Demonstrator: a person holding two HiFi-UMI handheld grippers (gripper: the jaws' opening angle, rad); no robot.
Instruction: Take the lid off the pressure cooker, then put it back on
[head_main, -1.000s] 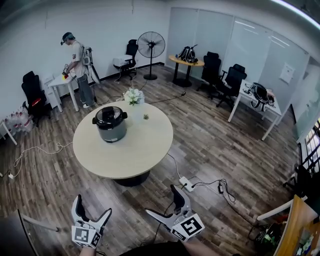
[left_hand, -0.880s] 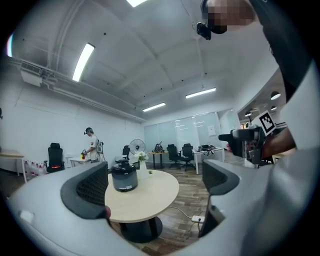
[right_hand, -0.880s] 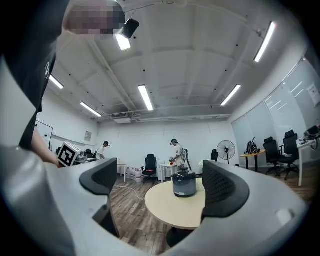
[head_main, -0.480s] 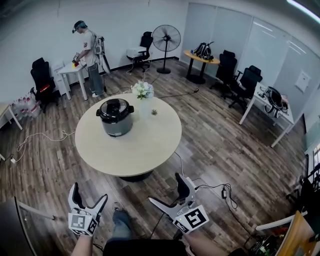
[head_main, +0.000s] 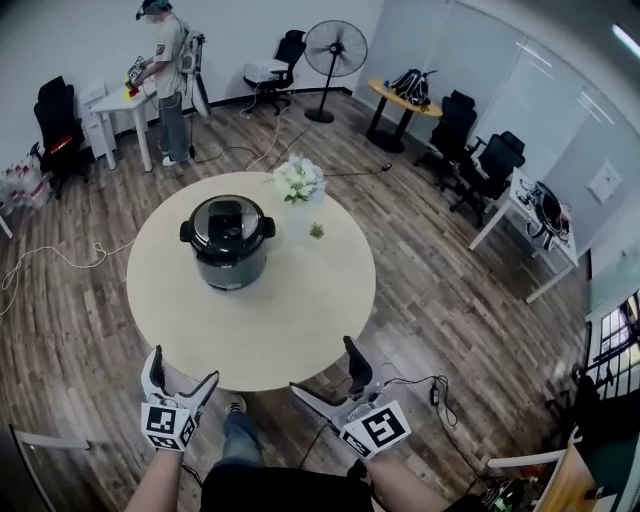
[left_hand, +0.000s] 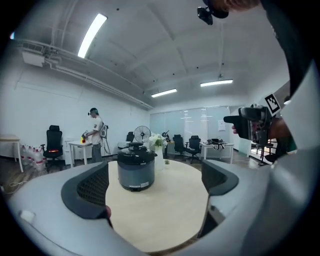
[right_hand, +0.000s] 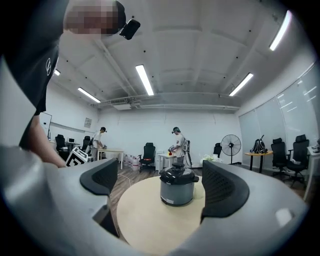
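Well, both my grippers are empty: the left gripper and the right gripper hang with jaws spread, just short of the near edge of the round table. The pressure cooker stands ahead of them, well apart, lined up between the jaws of each, its lid on. I judge the approach comes first: step in, set one gripper on the lid's top handle, steady a side handle with the other, and twist before lifting. The pale tabletop also carries a vase of white flowers beyond the cooker. Farther off are wood floor, office chairs and a standing fan.
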